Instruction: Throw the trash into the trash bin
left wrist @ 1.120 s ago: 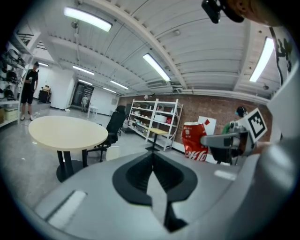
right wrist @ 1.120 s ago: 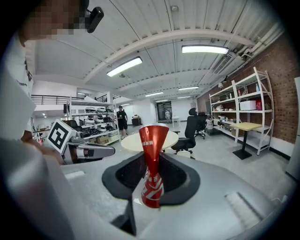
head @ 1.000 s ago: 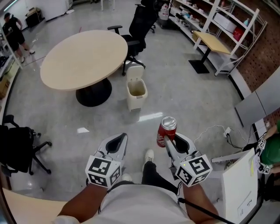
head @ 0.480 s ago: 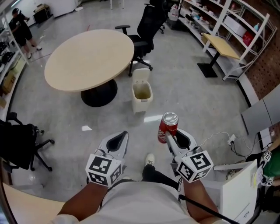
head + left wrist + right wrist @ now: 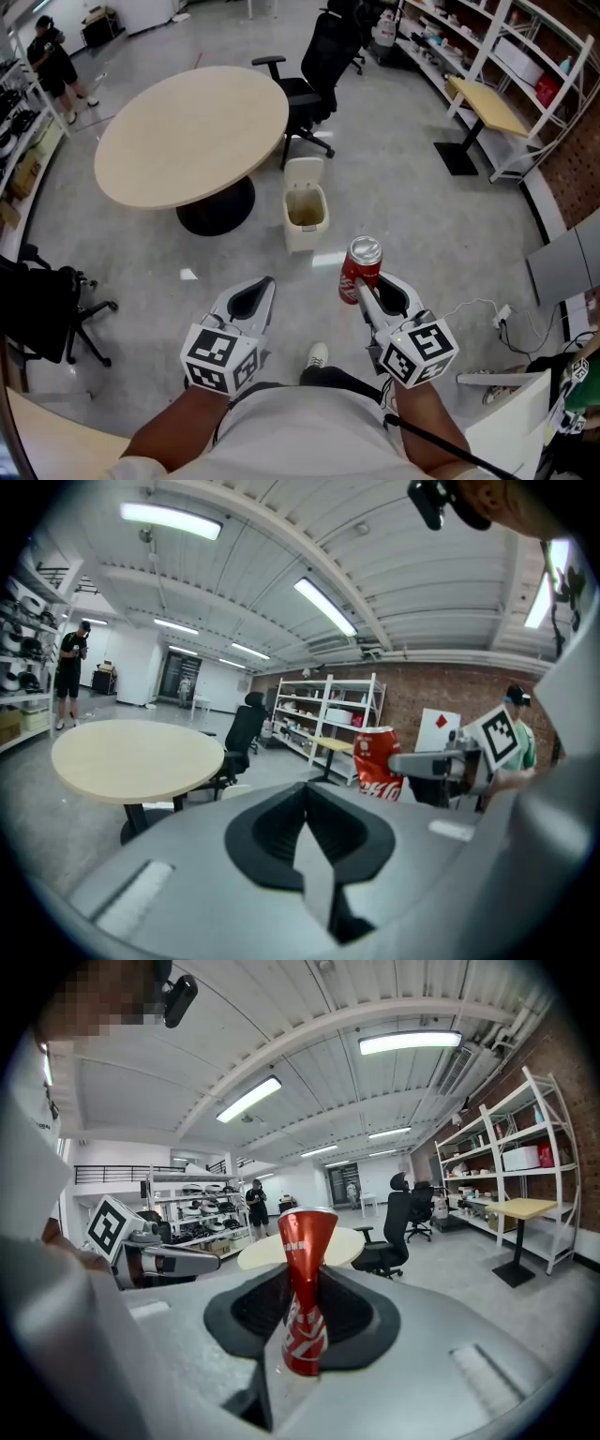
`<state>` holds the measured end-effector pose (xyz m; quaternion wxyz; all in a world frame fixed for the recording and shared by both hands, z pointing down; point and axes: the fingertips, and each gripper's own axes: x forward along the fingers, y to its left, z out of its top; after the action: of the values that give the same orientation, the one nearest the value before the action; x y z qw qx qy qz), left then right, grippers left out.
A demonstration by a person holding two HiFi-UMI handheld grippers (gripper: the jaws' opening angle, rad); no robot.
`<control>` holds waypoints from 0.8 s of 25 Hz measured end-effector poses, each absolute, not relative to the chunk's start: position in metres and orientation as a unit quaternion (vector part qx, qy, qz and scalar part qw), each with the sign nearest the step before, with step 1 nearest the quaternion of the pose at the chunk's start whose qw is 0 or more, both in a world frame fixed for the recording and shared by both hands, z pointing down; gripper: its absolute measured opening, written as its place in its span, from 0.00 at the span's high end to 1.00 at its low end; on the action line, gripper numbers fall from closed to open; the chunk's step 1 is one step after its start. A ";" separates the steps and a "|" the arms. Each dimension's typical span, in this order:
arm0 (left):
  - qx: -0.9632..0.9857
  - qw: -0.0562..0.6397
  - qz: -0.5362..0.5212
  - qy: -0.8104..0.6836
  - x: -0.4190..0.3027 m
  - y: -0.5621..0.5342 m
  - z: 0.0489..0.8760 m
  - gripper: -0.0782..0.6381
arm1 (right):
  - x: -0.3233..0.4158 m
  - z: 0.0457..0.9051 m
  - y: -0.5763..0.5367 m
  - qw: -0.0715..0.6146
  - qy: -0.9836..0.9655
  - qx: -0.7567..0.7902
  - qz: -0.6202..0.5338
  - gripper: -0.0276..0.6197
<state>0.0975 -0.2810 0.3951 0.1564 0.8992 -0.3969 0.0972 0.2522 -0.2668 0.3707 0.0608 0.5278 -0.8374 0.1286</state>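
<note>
- Right gripper (image 5: 364,292) clamps the red soda can (image 5: 360,267) upright, short of the white trash bin (image 5: 306,208).
- Left gripper (image 5: 262,287): jaws together, empty.
- Round table (image 5: 192,131) beside that bin, on grey floor (image 5: 422,216).

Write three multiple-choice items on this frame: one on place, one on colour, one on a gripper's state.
1. Where is the bin?
A. on the floor beside the table
B. on top of the table
C. on a cart

2. What colour is the can?
A. blue
B. red
C. green

3. How is the left gripper?
A. shut, empty
B. shut on the can
C. wide open

Key:
1 A: the bin stands on the floor at the table's edge.
2 B: the can's body is red in every view.
3 A: its jaws meet with nothing between them. The can is clamped in the right gripper.
</note>
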 end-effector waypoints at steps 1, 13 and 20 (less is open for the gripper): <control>0.899 0.158 0.097 -0.398 0.102 -0.286 0.394 0.88 | 0.257 0.370 -0.272 0.060 -0.839 0.525 0.128 0.82; 0.881 0.198 0.091 -0.420 0.153 -0.335 0.398 0.88 | 0.316 0.370 -0.316 0.046 -0.854 0.503 0.127 0.82; 0.876 0.190 0.105 -0.430 0.164 -0.344 0.396 0.88 | 0.333 0.379 -0.325 0.031 -0.853 0.501 0.142 0.82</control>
<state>0.1640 -0.3435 0.3961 0.1896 0.8764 -0.4301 0.1054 0.3332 -0.3253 0.3788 0.0312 0.5007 -0.8533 0.1423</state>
